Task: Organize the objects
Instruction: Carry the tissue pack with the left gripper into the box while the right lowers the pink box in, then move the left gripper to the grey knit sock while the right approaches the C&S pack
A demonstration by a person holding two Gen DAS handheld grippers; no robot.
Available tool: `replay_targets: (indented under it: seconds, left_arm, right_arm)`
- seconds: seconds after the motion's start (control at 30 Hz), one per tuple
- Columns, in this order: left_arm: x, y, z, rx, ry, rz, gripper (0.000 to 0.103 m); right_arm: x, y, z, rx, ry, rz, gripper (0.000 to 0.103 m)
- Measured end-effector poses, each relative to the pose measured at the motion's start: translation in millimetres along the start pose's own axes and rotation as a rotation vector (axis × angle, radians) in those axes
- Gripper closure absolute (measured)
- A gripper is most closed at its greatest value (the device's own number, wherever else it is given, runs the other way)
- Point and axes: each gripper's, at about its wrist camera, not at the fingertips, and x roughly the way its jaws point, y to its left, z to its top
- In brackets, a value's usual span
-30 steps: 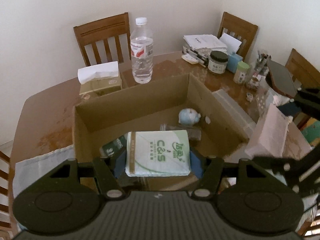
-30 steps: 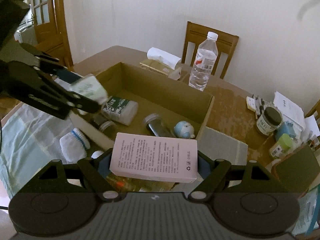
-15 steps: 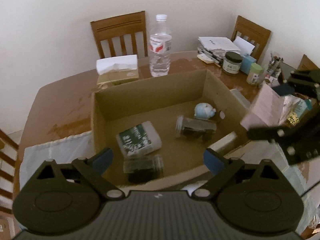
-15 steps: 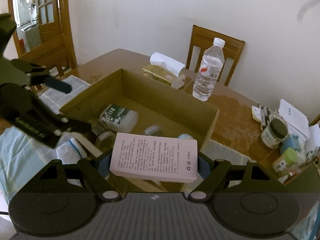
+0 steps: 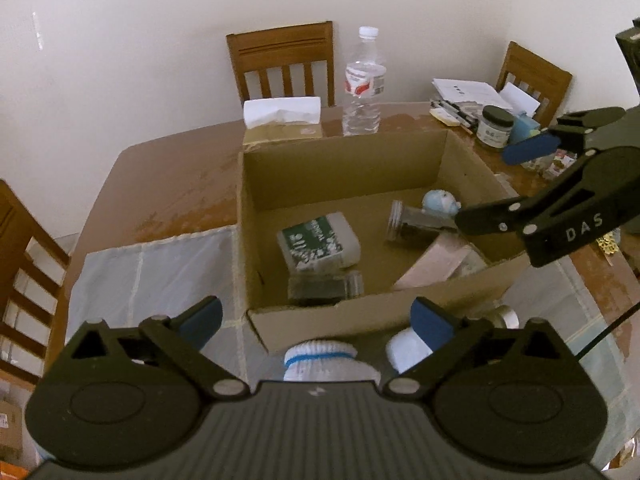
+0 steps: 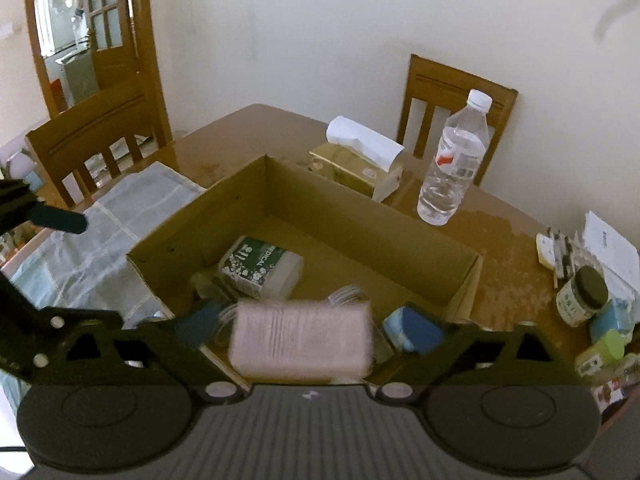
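An open cardboard box [image 5: 352, 148] [image 6: 372, 220] stands on the wooden table. Inside lie a green-labelled medical pack [image 5: 318, 240] [image 6: 260, 266], two jars [image 5: 412, 226], a blue toy figure [image 5: 440, 202] and a pink box [image 5: 434, 262]. In the right wrist view the pink box [image 6: 302, 338] is blurred, loose between the spread fingers. My left gripper [image 5: 316, 318] is open and empty above the box's near wall, over rolled white socks [image 5: 326, 360]. My right gripper [image 6: 312, 328] is open over the box's right end; it shows in the left wrist view [image 5: 500, 184].
A water bottle [image 5: 364, 84] and a tissue box [image 5: 282, 120] stand behind the cardboard box. Jars, papers and small containers [image 5: 496, 124] crowd the far right. A pale cloth [image 5: 156, 276] covers the near table. Wooden chairs [image 5: 284, 64] ring the table.
My left gripper let its tissue pack go and drew back over the socks. My right gripper opened and the pink box dropped into the cardboard box.
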Motion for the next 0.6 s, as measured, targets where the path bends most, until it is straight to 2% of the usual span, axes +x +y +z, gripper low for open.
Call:
replay_targets:
  seconds: [0.3, 0.6]
  left_arm:
    - [-5.9, -4.3, -19.7, -0.020, 0.005, 0.015, 0.002]
    - [-10.4, -8.0, -44.6, -0.051, 0.016, 0.002, 0.002]
  right_arm:
    - [-5.2, -0.5, -18.7, 0.033, 0.024, -0.008, 0.000]
    - [-16.3, -4.1, -56.7, 0.088, 0.065, -0.027, 0.000]
